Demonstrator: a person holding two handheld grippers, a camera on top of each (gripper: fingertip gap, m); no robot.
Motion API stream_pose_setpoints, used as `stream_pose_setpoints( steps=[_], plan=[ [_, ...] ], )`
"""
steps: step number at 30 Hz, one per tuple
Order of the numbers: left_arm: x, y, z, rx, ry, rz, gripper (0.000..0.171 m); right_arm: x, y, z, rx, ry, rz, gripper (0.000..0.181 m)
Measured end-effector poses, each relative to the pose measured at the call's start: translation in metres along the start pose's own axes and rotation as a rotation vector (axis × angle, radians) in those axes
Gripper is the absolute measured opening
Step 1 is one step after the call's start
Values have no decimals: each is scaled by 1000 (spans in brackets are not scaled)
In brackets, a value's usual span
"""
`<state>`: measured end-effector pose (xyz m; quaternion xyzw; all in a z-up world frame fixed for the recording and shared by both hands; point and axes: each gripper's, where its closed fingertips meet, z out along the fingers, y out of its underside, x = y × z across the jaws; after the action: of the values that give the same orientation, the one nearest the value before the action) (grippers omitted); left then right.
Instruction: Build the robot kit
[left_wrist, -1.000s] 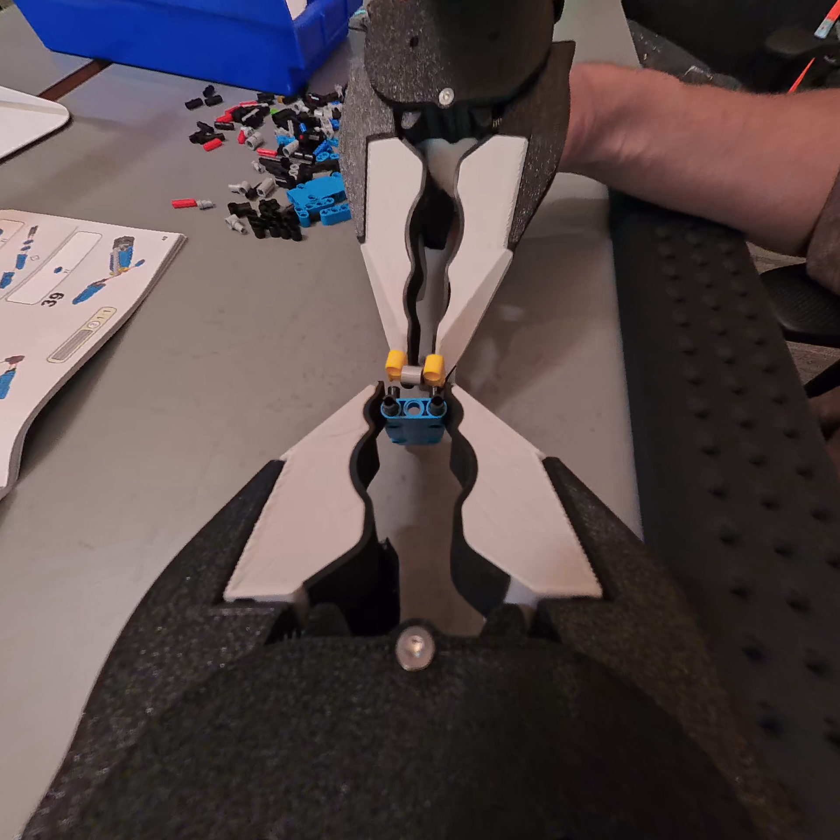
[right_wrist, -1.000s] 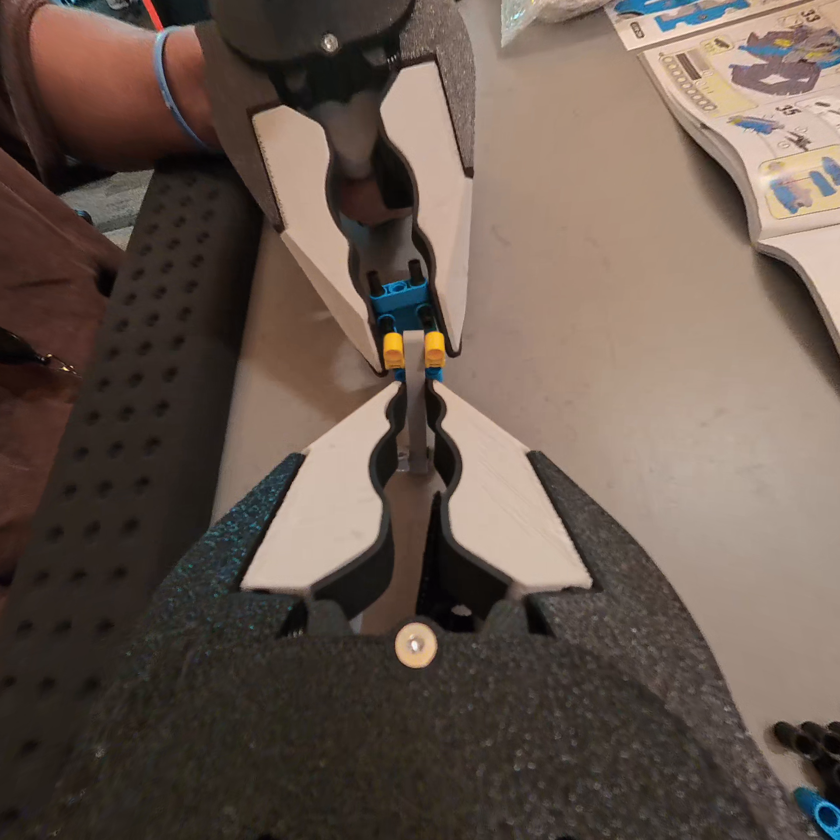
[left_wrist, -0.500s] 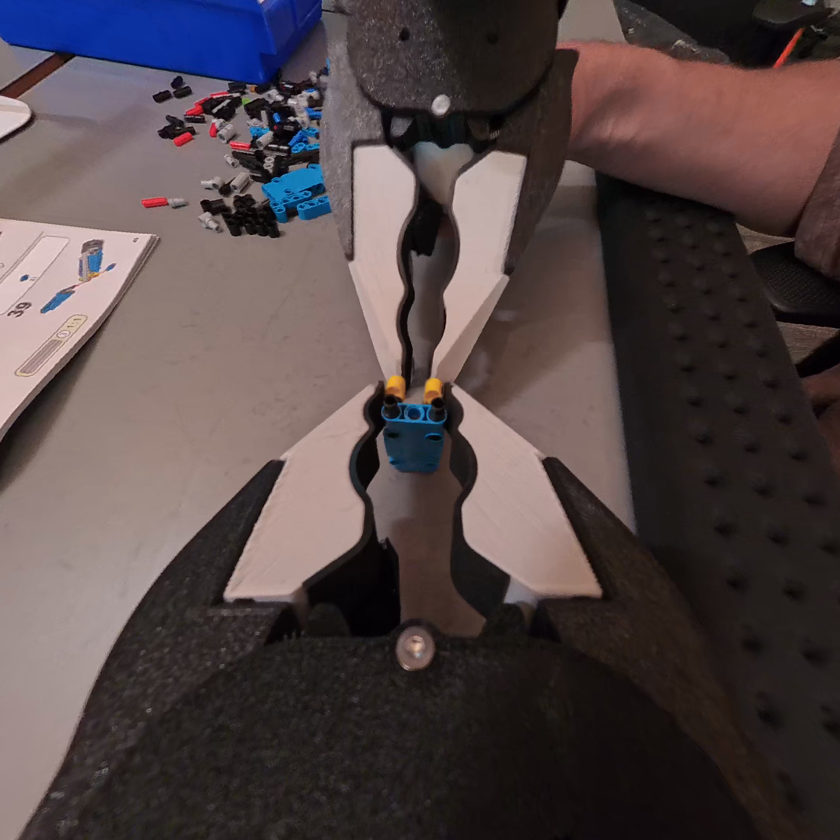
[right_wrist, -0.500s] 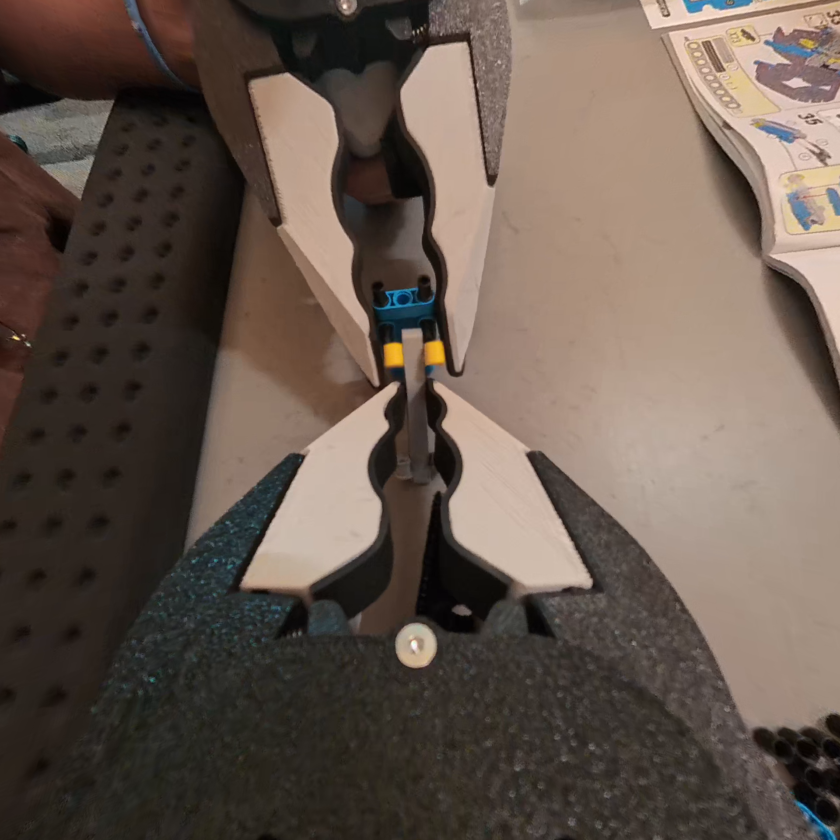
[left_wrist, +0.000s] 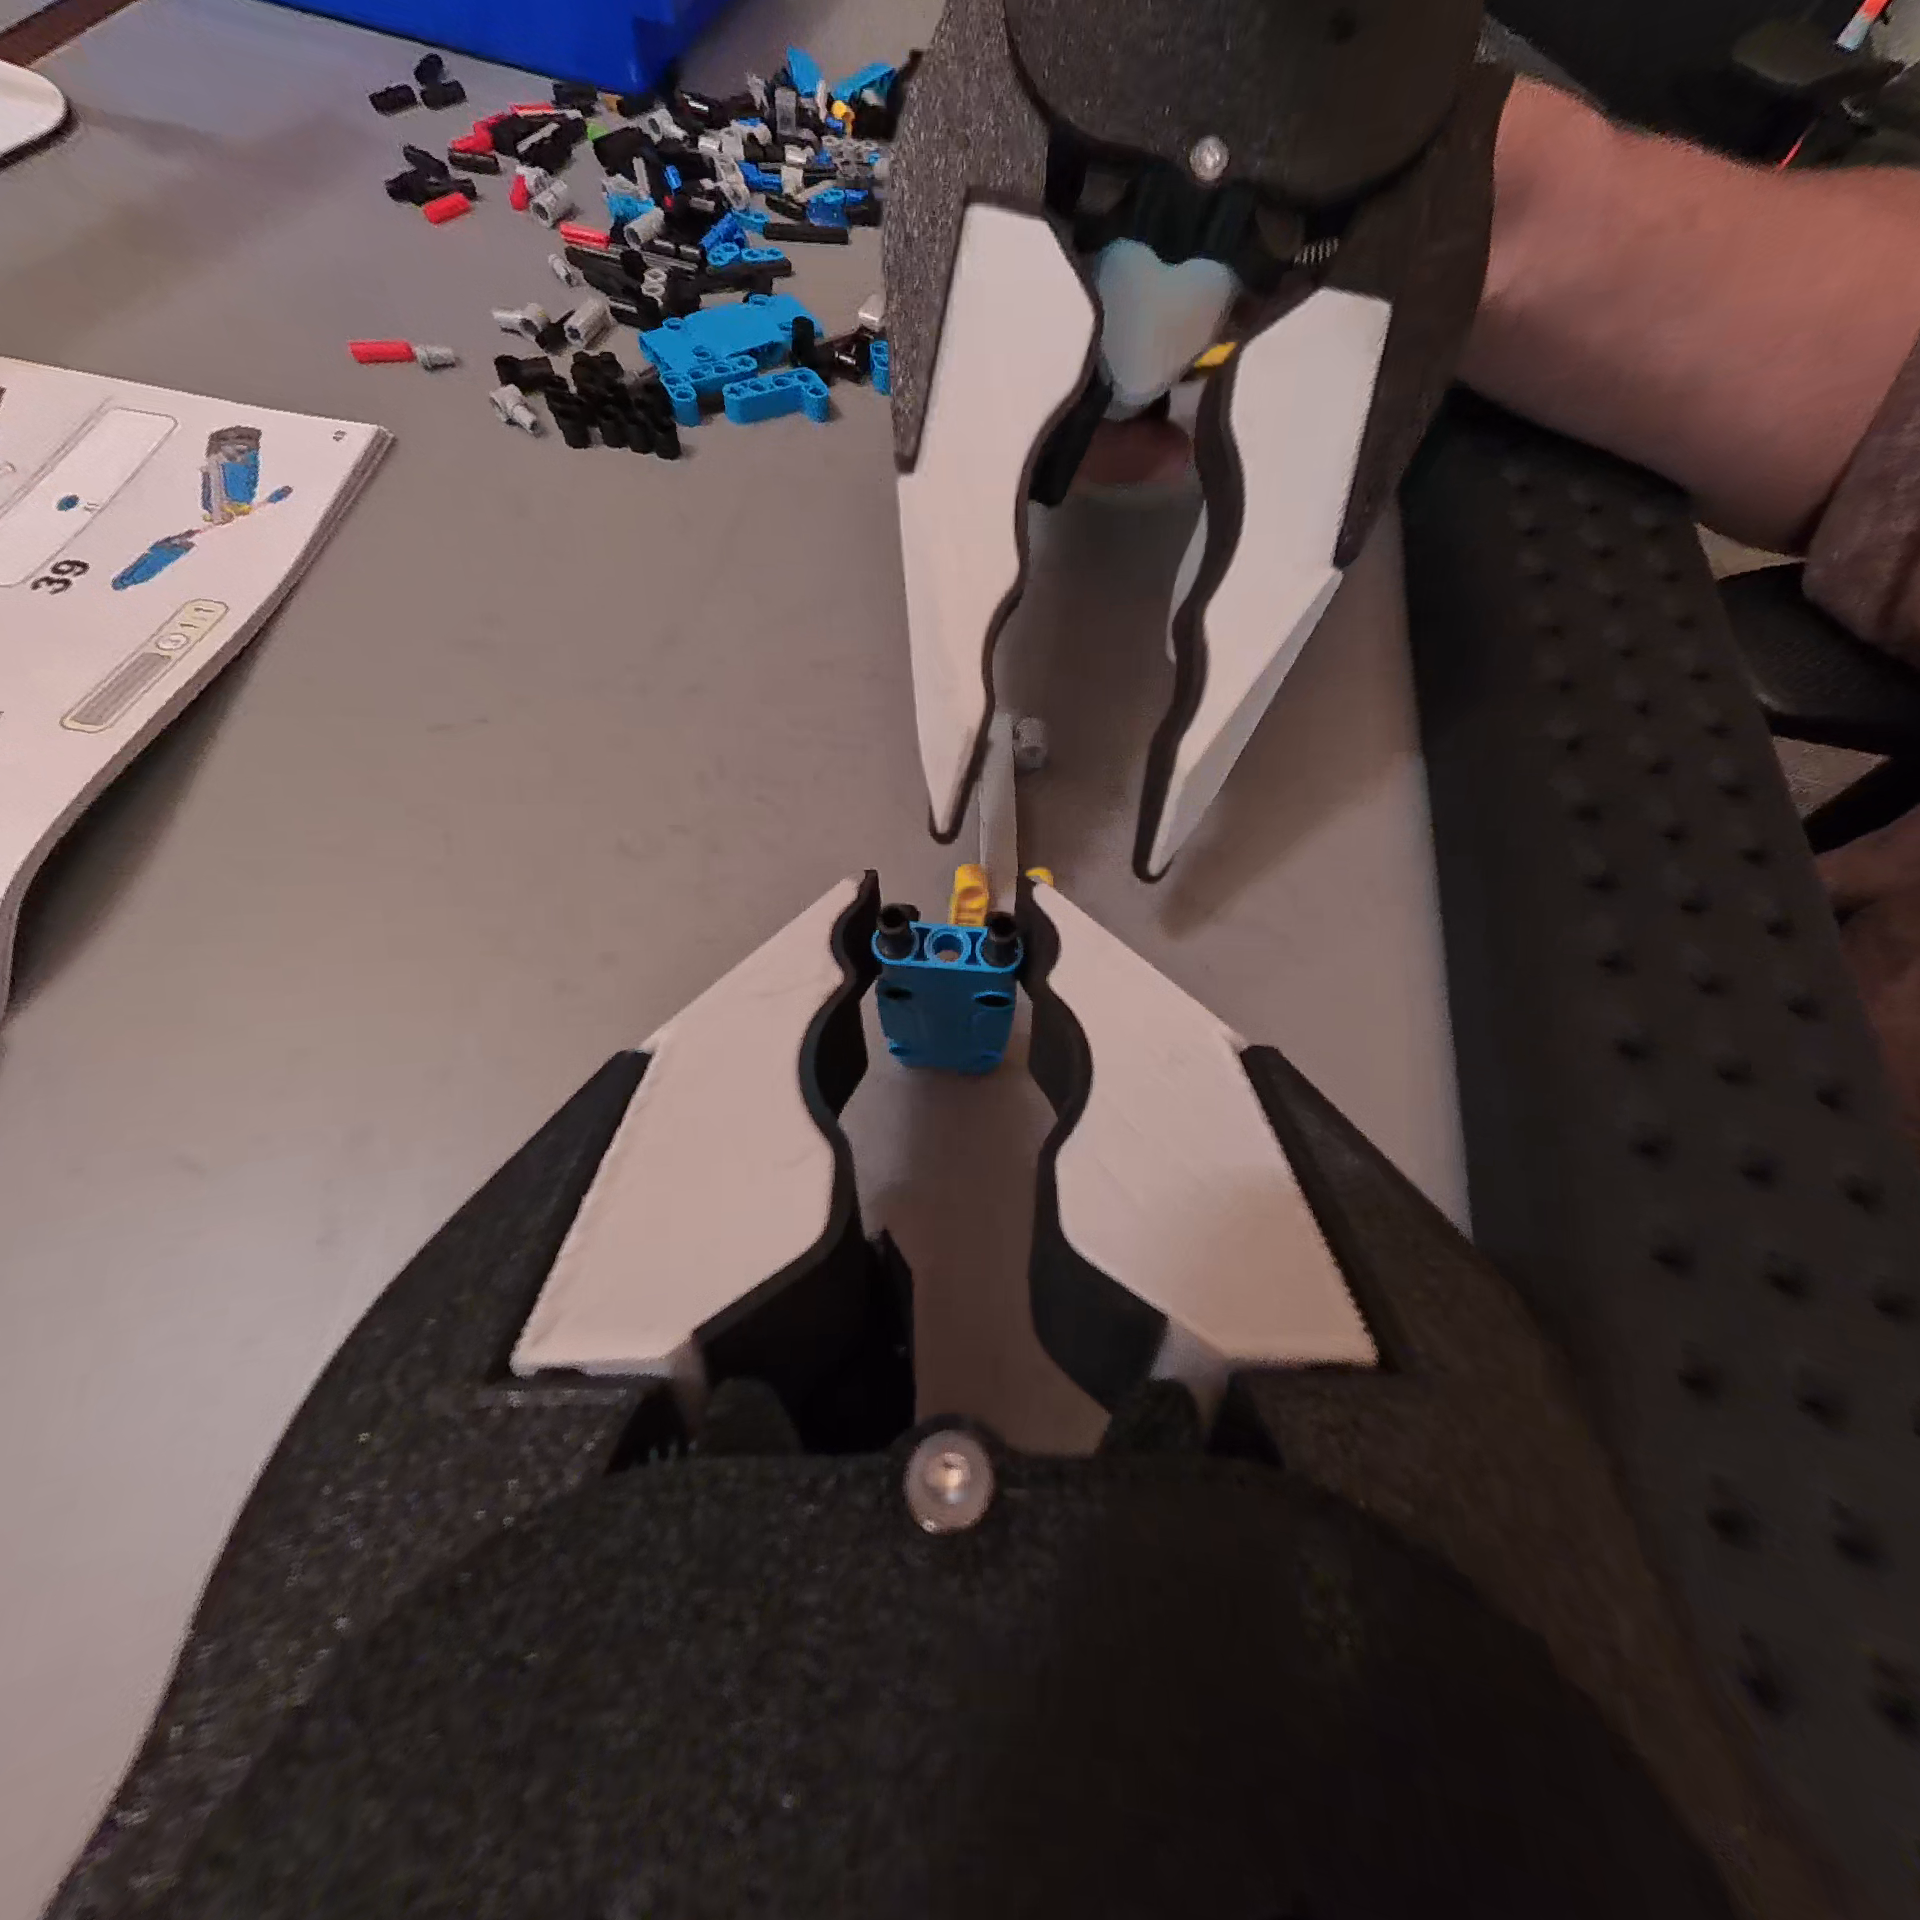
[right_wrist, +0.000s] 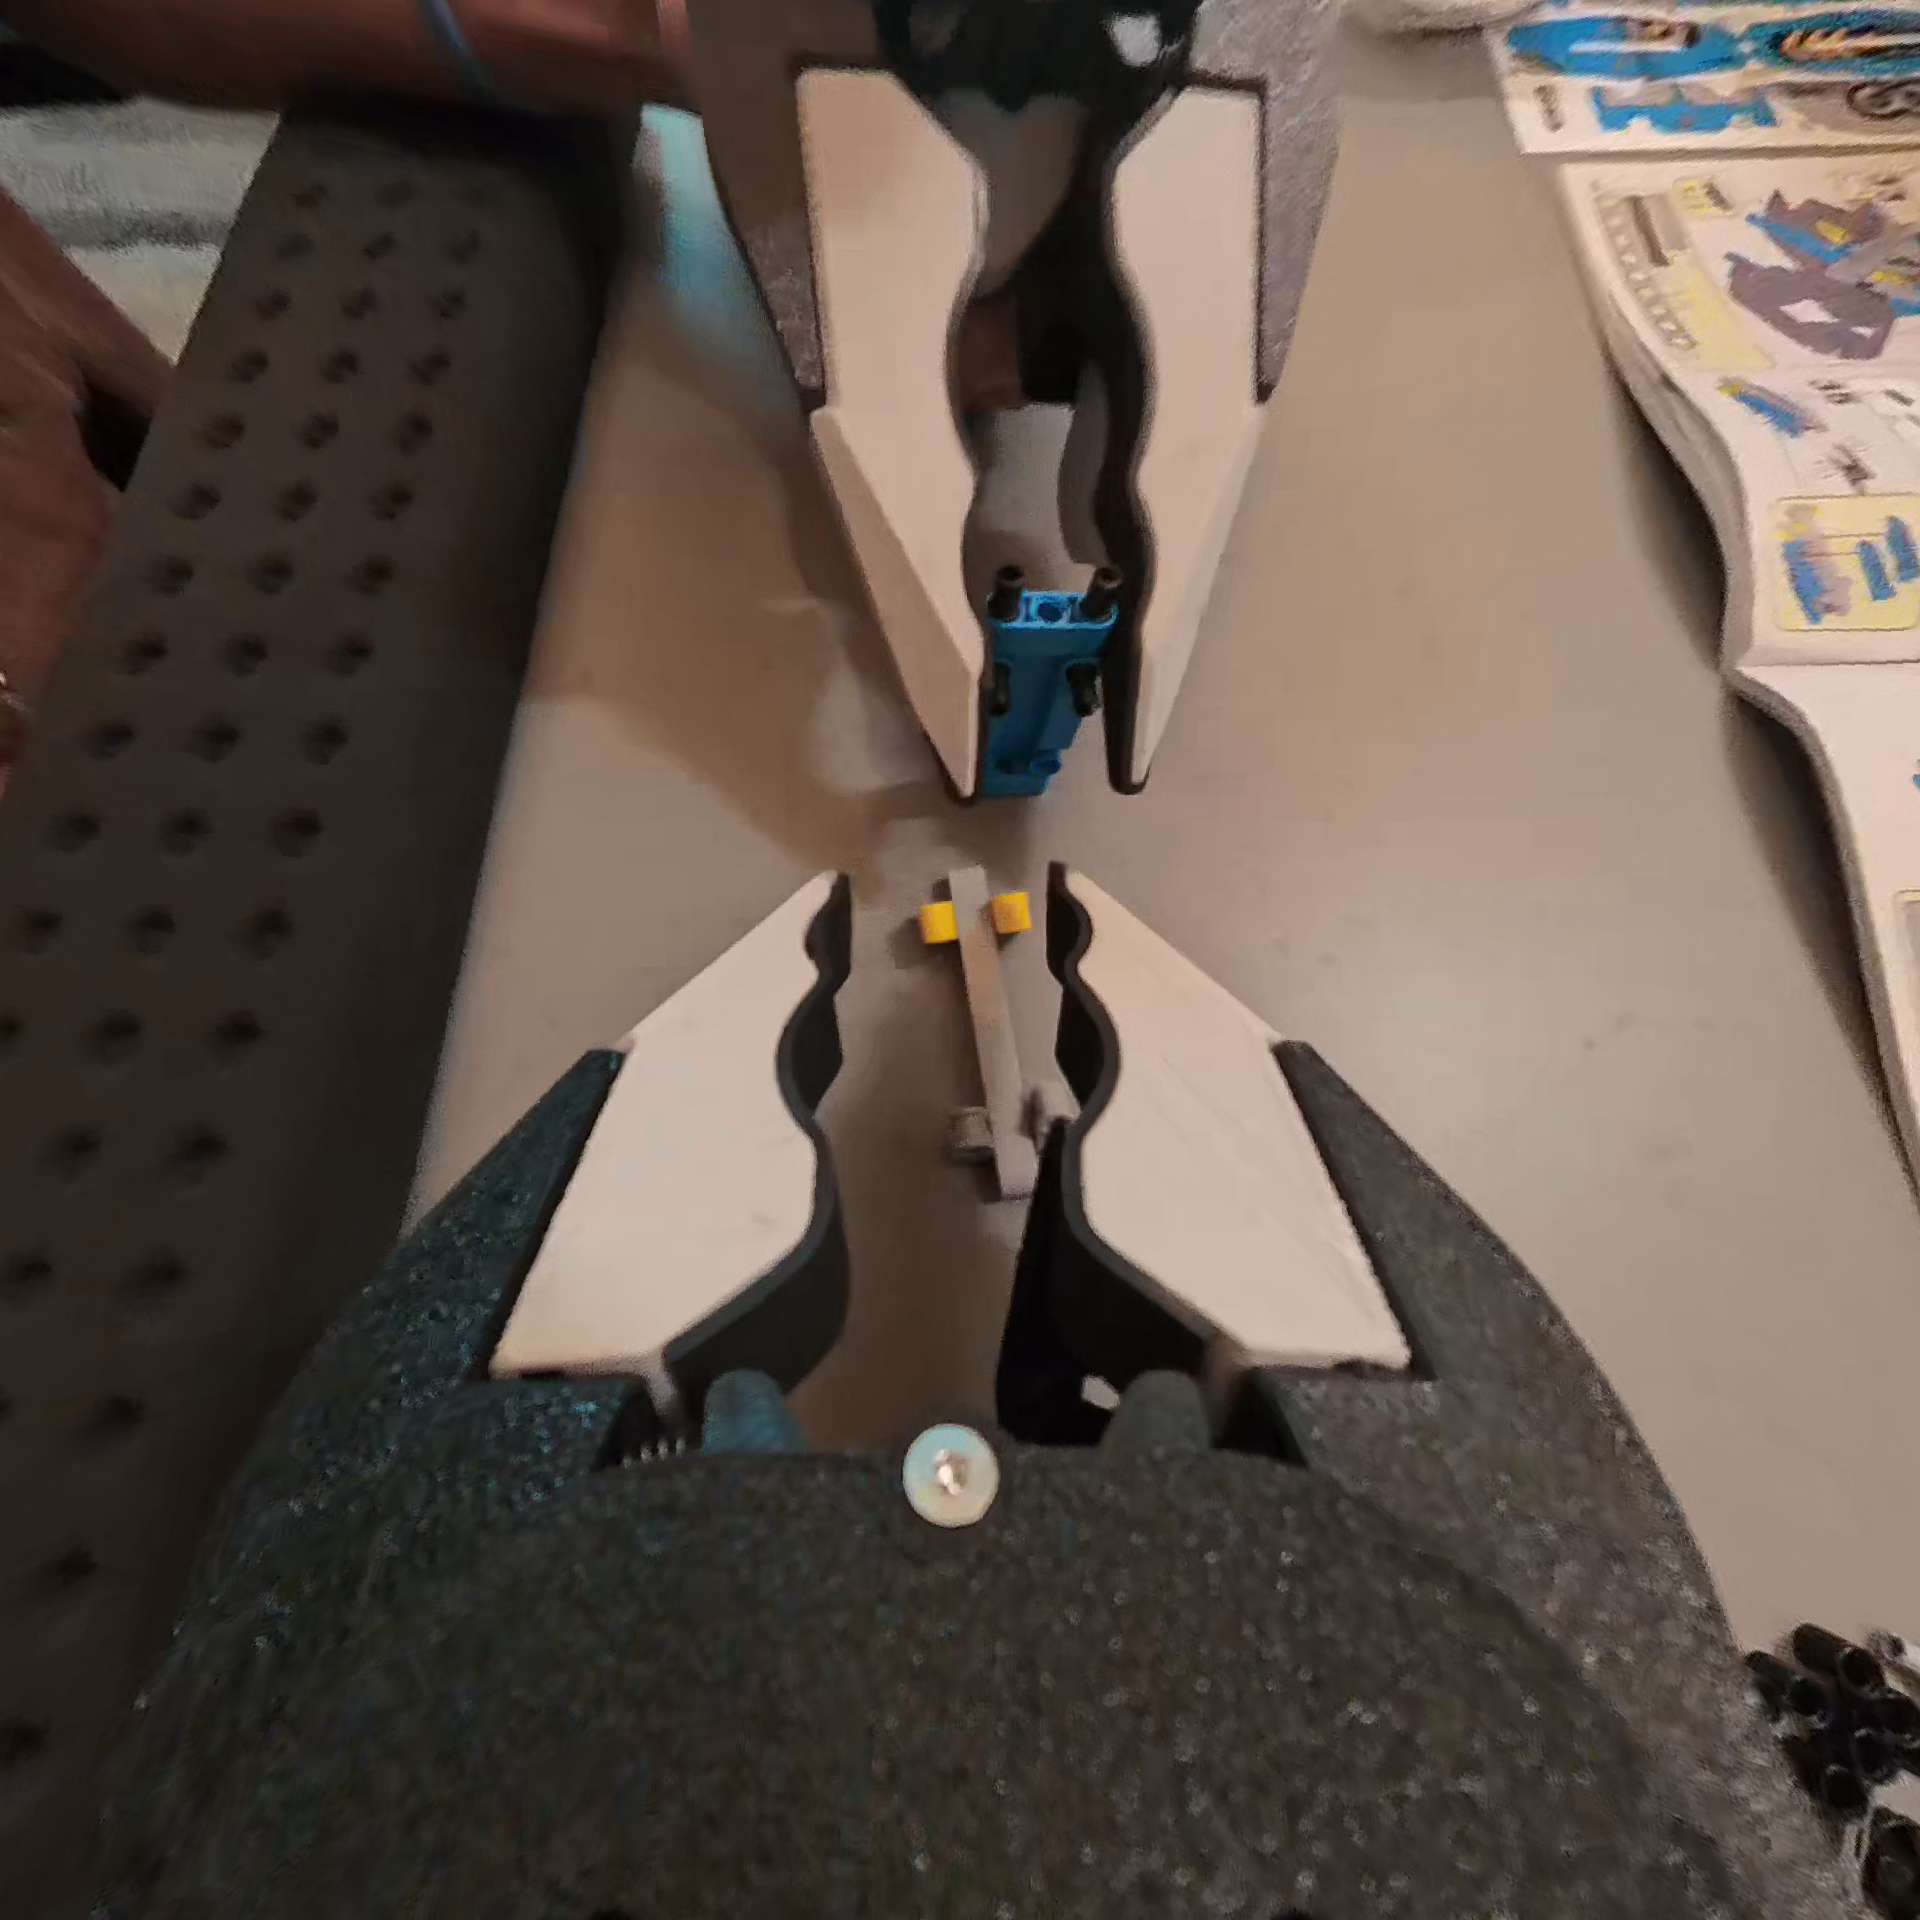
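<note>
My left gripper is shut on a small blue brick with black pins in its top, just above the grey table. It also shows in the right wrist view, with the blue brick between its tips. My right gripper faces it tip to tip, open. A thin grey beam with two yellow pins lies loose between its fingers, apart from the blue brick. In the left wrist view the right gripper stands open over the grey beam.
A pile of small blue, black, grey and red pieces lies at the back left by a blue bin. An open instruction booklet lies aside. A black perforated mat lines the table edge. A forearm is behind. Only a small space, under 4 cm, lies between the two pairs of fingers.
My right gripper has opened and let go of the grey beam. The beam with its yellow pins has come away from the blue brick, and the two grippers have drawn apart.
</note>
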<state>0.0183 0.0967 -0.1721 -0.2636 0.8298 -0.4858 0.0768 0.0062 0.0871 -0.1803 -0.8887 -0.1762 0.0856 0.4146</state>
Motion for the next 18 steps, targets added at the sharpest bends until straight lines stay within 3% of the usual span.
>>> stream_pose_setpoints(
  steps=[5, 9, 13, 18],
  plan=[
    [4, 3, 1, -9, -10, 52, 25, 3, 15, 10, -79, 12, -20, 40],
    [2, 7, 2, -33, -20, 54, 26, 4, 17, 16, -86, 16, -52, 24],
    [-1, 14, 1, -67, -49, 86, 26, 9, 18, 14, -98, 35, -32, 24],
    [0, 10, -12, -2, -23, 46, 24, 15, 6, 7, -45, 53, 64, 24]
  ],
)
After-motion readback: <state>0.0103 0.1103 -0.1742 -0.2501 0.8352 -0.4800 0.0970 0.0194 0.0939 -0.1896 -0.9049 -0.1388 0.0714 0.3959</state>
